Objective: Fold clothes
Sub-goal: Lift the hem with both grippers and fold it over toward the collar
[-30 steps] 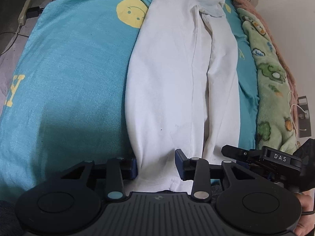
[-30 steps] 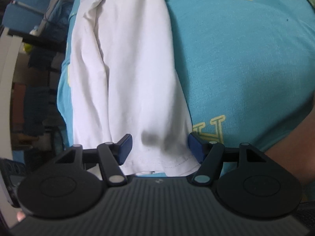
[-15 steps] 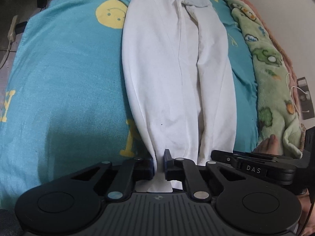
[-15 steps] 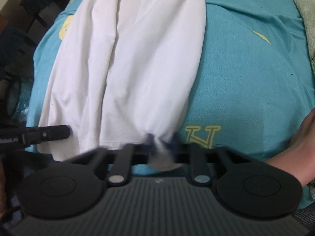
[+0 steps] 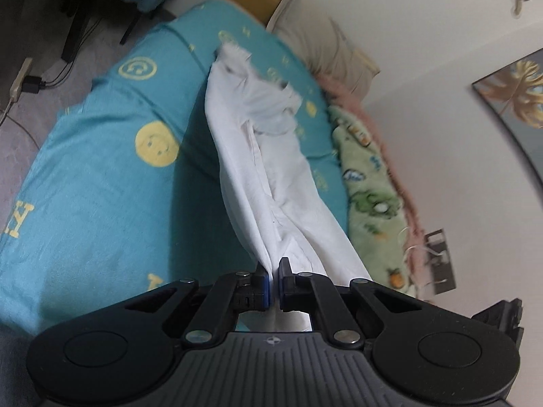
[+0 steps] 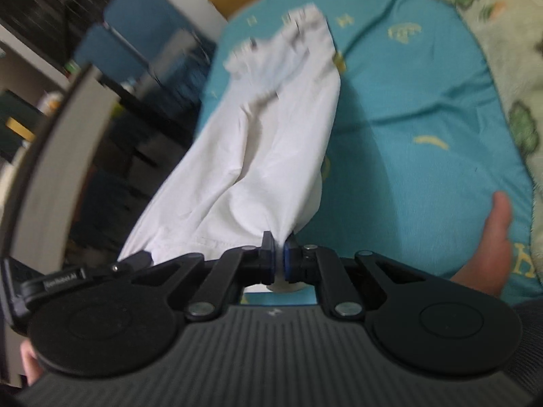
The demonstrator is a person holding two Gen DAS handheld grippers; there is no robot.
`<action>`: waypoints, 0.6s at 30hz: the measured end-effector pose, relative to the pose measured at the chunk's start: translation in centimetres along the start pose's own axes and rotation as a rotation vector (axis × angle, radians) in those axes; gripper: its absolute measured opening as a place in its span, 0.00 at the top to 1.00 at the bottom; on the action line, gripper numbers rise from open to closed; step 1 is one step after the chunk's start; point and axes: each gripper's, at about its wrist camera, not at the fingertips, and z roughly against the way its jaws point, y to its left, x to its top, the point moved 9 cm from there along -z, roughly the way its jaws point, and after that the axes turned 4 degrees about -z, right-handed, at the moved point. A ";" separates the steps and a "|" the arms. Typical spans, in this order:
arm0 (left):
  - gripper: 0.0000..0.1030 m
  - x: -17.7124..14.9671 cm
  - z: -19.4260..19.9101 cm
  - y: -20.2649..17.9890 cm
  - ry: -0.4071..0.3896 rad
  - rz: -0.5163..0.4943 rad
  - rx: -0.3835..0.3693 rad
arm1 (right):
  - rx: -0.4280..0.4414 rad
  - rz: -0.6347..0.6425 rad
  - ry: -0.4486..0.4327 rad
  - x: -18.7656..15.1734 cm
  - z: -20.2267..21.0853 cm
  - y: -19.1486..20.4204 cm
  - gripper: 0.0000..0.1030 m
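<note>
A white garment (image 5: pixel 268 156) folded lengthwise stretches from my grippers away over the teal bed sheet (image 5: pixel 95 183). My left gripper (image 5: pixel 274 283) is shut on its near hem, left corner, and holds it raised off the bed. My right gripper (image 6: pixel 279 260) is shut on the hem's right corner, also raised; the garment (image 6: pixel 271 129) hangs taut toward its far end, which still rests on the sheet (image 6: pixel 407 108). The left gripper's body (image 6: pixel 64 279) shows at the left of the right wrist view.
A green patterned blanket (image 5: pixel 370 200) lies along the bed's right edge by the white wall. A beige pillow (image 5: pixel 322 44) sits at the head. Floor with a power strip (image 5: pixel 20 78) lies left. A bare foot (image 6: pixel 488 244) rests on the sheet. Dark shelves (image 6: pixel 40 108) stand beyond.
Both grippers closed on the garment's near hem, then lifted it up and back. The garment now rises off the sheet and hangs stretched instead of lying flat.
</note>
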 end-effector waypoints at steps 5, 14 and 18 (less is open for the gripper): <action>0.95 -1.6 4.2 -3.1 -0.051 0.012 -0.040 | 0.036 0.017 -0.069 -0.3 3.9 1.4 0.92; 0.95 -8.6 9.2 -4.7 -0.051 0.077 -0.064 | 0.120 0.011 -0.147 -5.3 10.7 0.7 0.92; 0.95 -11.3 10.6 -5.4 -0.051 0.079 -0.074 | 0.131 -0.002 -0.156 -7.5 12.1 -0.6 0.92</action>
